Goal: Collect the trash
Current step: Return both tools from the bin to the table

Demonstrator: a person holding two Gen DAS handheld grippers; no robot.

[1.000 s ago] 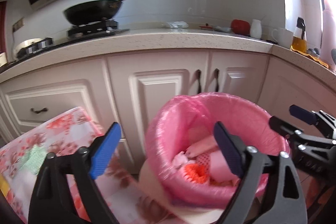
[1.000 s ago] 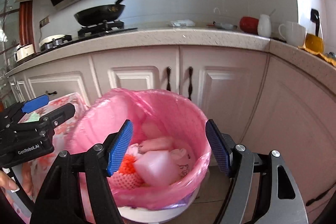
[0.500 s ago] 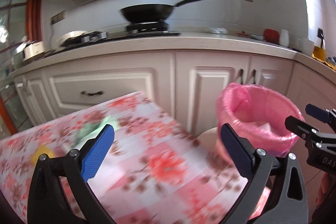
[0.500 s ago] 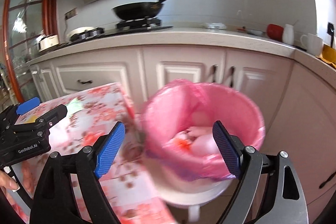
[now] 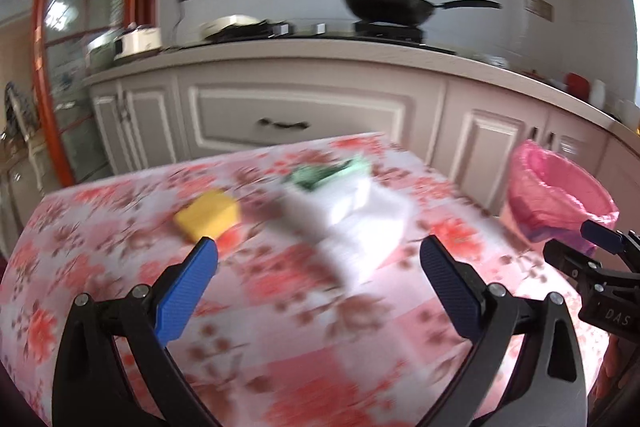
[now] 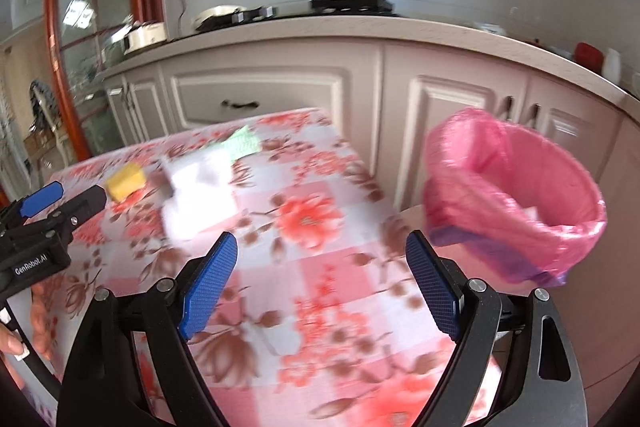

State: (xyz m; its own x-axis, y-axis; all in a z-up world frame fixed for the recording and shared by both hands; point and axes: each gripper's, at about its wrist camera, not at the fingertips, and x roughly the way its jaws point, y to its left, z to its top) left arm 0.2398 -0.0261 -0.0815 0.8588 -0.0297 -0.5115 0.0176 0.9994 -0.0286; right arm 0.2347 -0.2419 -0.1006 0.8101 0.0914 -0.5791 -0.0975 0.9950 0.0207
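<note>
A table with a floral pink cloth (image 5: 280,307) (image 6: 320,267) carries a yellow block (image 5: 208,215) (image 6: 126,181), a white crumpled piece (image 5: 360,223) (image 6: 196,191) and a green piece (image 5: 328,173) (image 6: 240,143), all blurred. A bin with a pink bag (image 5: 556,195) (image 6: 512,199) stands right of the table. My left gripper (image 5: 318,287) is open and empty above the table, short of the white piece. My right gripper (image 6: 320,287) is open and empty over the table's right part, beside the bin.
Cream kitchen cabinets (image 5: 300,115) and a counter run behind the table. A black pan (image 5: 388,5) sits on the stove. Mugs and a red item (image 6: 588,55) stand on the counter at right. A glass door with a red frame (image 5: 44,27) is at left.
Both grippers swung left, away from the bin and over the table. The bin moved to the right of both views; the yellow, white and green items came into view.
</note>
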